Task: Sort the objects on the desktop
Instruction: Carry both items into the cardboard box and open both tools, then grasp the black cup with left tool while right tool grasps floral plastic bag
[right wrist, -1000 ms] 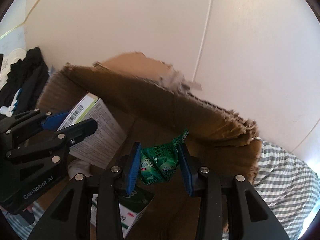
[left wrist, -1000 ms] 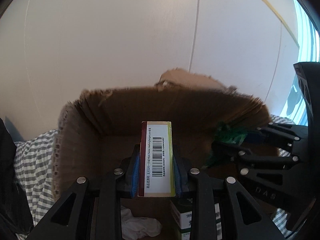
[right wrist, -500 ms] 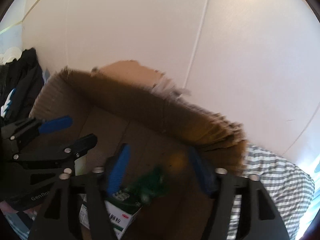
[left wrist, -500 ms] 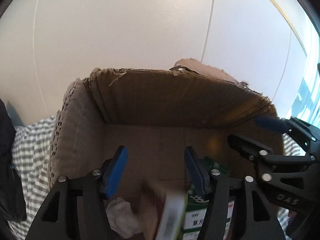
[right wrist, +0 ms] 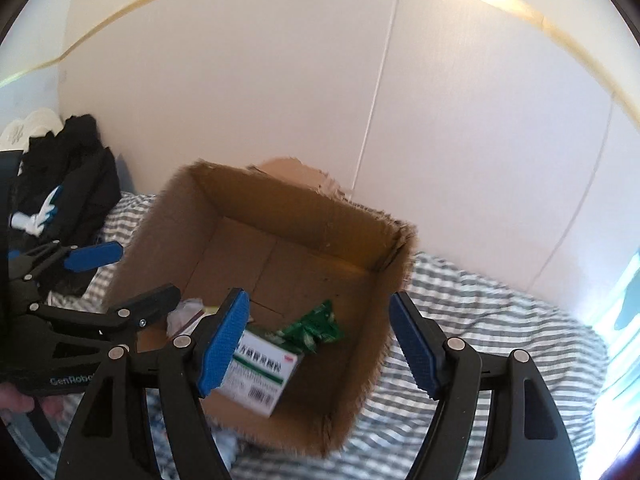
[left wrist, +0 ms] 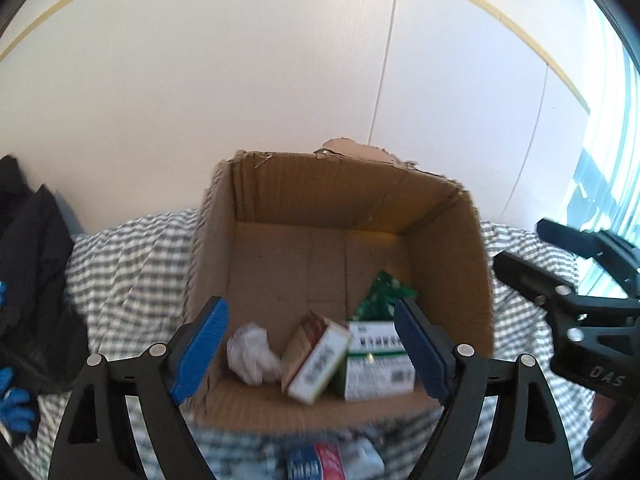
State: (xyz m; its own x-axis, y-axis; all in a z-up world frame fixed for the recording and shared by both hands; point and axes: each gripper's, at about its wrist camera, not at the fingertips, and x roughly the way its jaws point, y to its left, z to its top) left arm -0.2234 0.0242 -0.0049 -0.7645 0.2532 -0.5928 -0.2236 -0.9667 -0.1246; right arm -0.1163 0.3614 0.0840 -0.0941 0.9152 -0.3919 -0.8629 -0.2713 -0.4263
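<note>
An open cardboard box [left wrist: 444, 264] stands on a grey checked cloth; it also shows in the right wrist view [right wrist: 384, 308]. Inside lie a brown-and-white carton [left wrist: 314, 358], a green-and-white medicine box [left wrist: 378, 356] [right wrist: 260, 372], a green foil packet [left wrist: 382, 292] [right wrist: 316, 328] and a crumpled white tissue [left wrist: 252, 354]. My left gripper [left wrist: 312, 344] is open and empty above the box's near edge. My right gripper [right wrist: 320, 344] is open and empty, held back above the box's near right side.
Dark clothing [left wrist: 28, 264] lies at the left on the cloth; it also shows in the right wrist view [right wrist: 68, 184]. A blue-and-red packet [left wrist: 316, 464] lies on the cloth in front of the box. A white wall stands close behind the box.
Both grippers opened and pulled back from the box. The carton dropped from the left gripper and the green packet from the right; both now lie in the box.
</note>
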